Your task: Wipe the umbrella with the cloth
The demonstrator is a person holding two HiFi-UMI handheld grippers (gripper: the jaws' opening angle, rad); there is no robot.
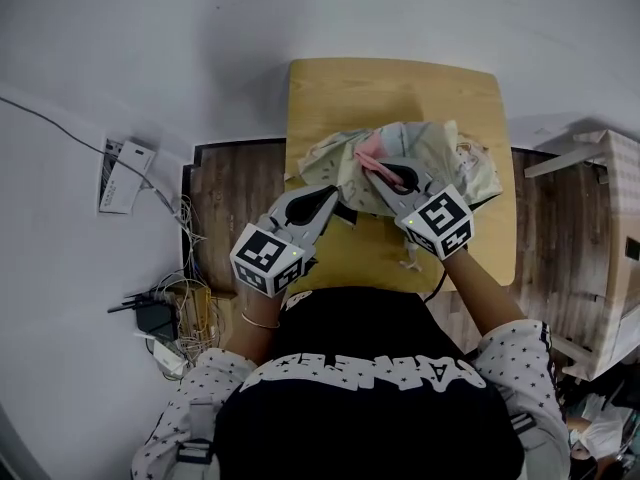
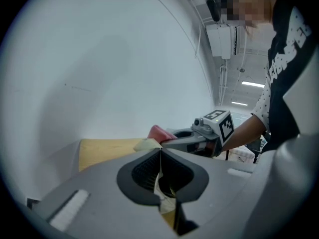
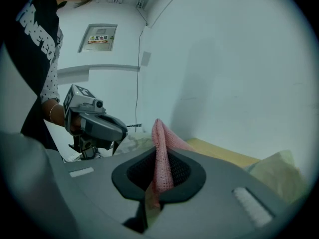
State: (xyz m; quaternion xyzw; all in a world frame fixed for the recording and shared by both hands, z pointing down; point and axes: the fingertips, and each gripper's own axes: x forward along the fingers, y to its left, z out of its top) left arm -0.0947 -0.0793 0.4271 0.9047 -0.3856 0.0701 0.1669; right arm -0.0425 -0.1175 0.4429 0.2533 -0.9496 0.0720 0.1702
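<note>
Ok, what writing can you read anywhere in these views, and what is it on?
"配电箱": on the wall sign in the right gripper view; its smaller print is too small to read.
White block letters on the person's black shirt: upside down and creased, not readable for certain.
Marker cubes: square patterns only, no words.

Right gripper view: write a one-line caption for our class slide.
Right tool shut on a pink cloth, the left tool beside it, the pale umbrella canopy on the wooden table.
</note>
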